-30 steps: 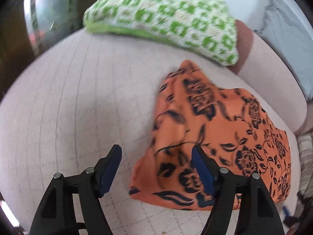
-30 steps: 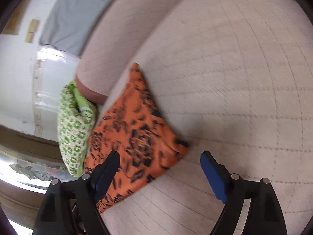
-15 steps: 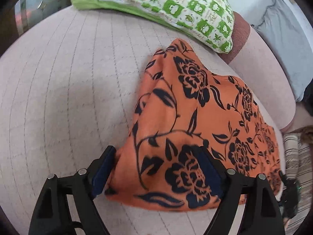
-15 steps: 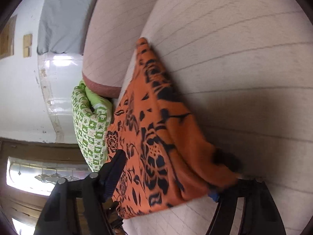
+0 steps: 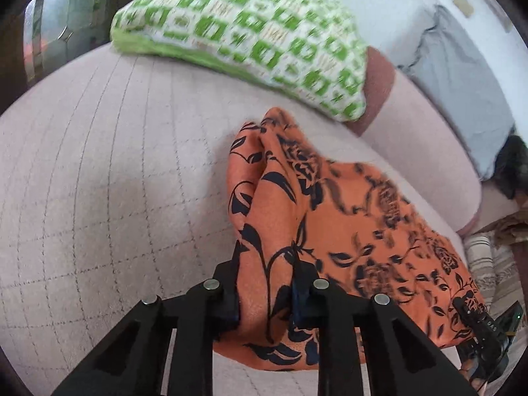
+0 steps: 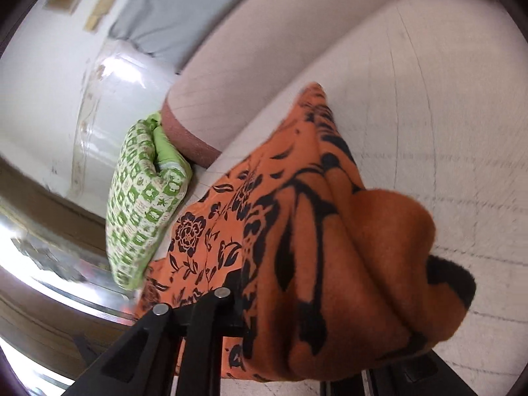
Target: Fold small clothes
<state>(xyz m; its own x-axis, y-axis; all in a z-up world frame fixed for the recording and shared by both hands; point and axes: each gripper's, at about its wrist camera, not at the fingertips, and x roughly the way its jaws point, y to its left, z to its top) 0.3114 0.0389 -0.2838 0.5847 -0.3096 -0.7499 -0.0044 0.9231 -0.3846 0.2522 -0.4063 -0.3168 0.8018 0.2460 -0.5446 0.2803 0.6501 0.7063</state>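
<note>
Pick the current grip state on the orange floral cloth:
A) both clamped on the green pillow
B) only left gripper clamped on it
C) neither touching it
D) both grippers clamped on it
D: the left gripper pinches a bunched fold of the orange floral cloth, and the right gripper has cloth bunched between its fingers too.

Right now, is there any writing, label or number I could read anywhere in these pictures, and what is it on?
"DAS": tiny white letters on the black device at the lower right of the left wrist view; barely legible, so uncertain.
Green checked pillow: small marks in its squares, too blurred to read.
Orange cloth: flower print only, no words.
</note>
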